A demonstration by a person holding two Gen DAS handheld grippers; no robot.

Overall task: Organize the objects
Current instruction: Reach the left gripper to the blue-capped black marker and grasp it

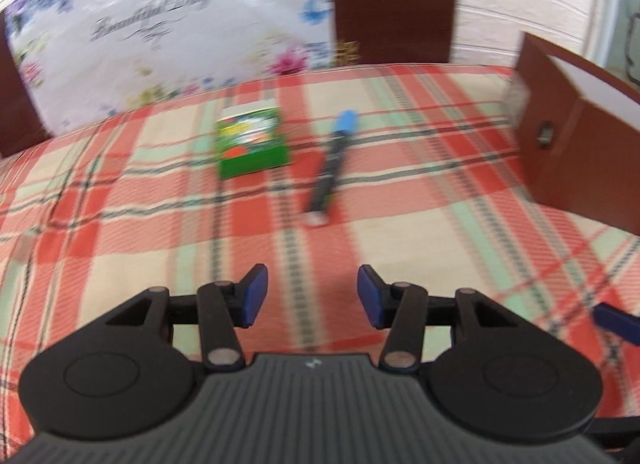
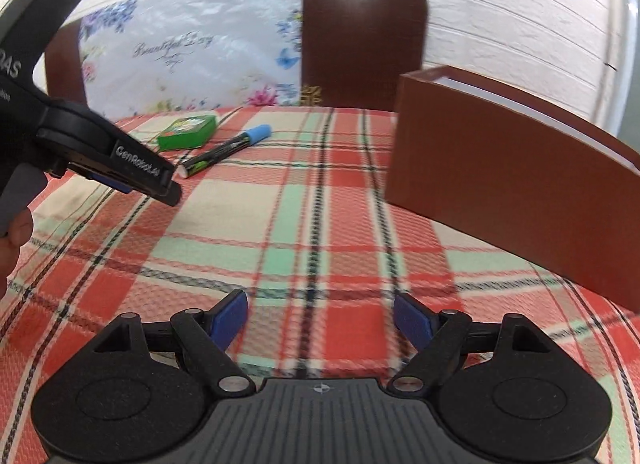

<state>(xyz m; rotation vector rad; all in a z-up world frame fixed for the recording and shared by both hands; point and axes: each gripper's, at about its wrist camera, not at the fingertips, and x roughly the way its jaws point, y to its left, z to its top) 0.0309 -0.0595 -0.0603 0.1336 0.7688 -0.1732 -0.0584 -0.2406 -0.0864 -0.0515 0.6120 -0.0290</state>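
A small green box [image 1: 253, 142] lies on the plaid tablecloth, far of my left gripper [image 1: 313, 292]. Right of it lies a dark marker with a blue cap [image 1: 330, 165]. My left gripper is open and empty, above the cloth, short of both. In the right wrist view the green box [image 2: 187, 131] and the marker [image 2: 225, 149] lie at the far left, and the left gripper's body [image 2: 120, 167] hangs in front of them. My right gripper [image 2: 320, 322] is open and empty. A brown open box [image 2: 516, 179] stands to its right.
The brown box also shows at the right edge of the left wrist view [image 1: 576, 143]. Brown chair backs [image 2: 364, 39] and a flowered plastic bag [image 2: 188, 51] stand behind the table's far edge. The tablecloth [image 2: 304, 232] covers the whole table.
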